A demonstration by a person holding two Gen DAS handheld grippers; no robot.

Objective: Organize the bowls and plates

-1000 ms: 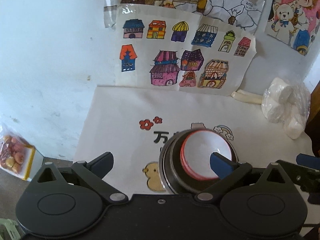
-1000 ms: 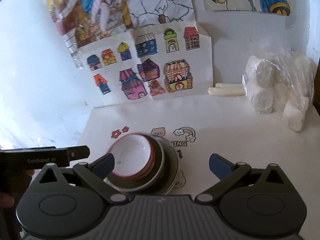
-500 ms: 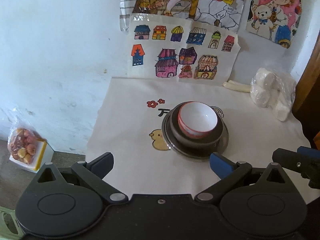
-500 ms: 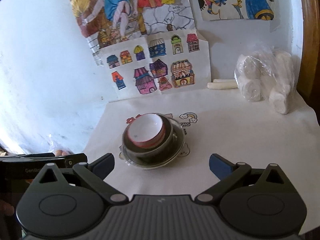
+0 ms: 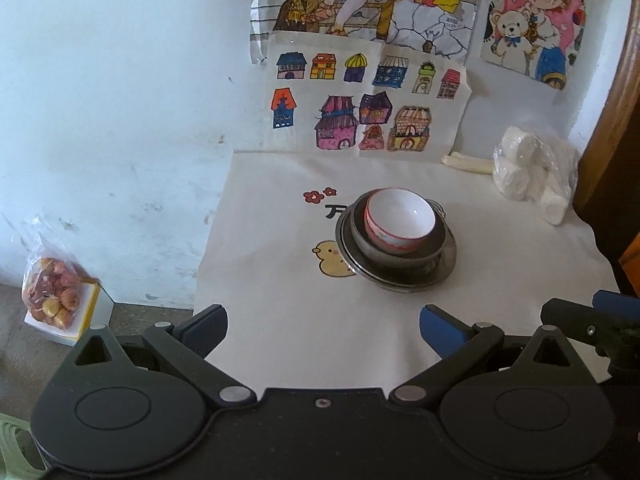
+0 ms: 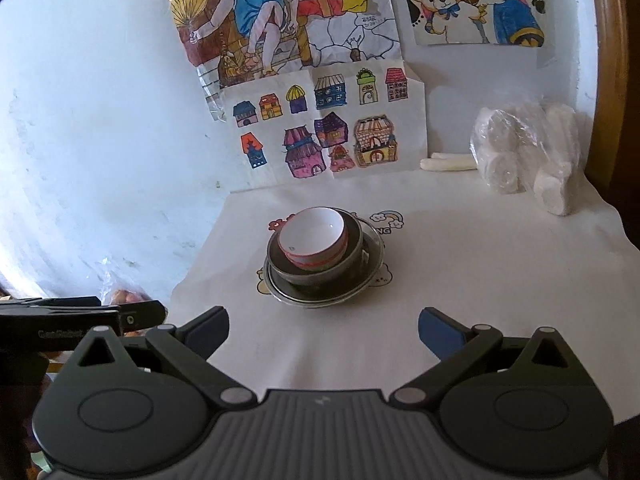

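A white bowl with a red rim point(image 5: 400, 220) point(image 6: 314, 238) sits nested in a dark bowl point(image 5: 416, 258) point(image 6: 320, 276), which rests on a metal plate point(image 5: 444, 270) point(image 6: 360, 288) in the middle of the cloth-covered table. My left gripper point(image 5: 323, 330) is open and empty, held back near the table's front edge. My right gripper point(image 6: 323, 330) is likewise open and empty, well short of the stack. Each gripper's body shows at the side of the other's view.
A white printed cloth point(image 5: 280, 320) covers the table. A clear bag of white rolls point(image 5: 532, 176) point(image 6: 528, 156) and a white stick point(image 6: 448, 163) lie at the back right. Drawings hang on the wall point(image 5: 120, 100). A bag of fruit point(image 5: 52, 296) sits on the floor left.
Both grippers have pulled back and up from the stack, which now looks smaller and farther. The bowls and plate stay nested in place.
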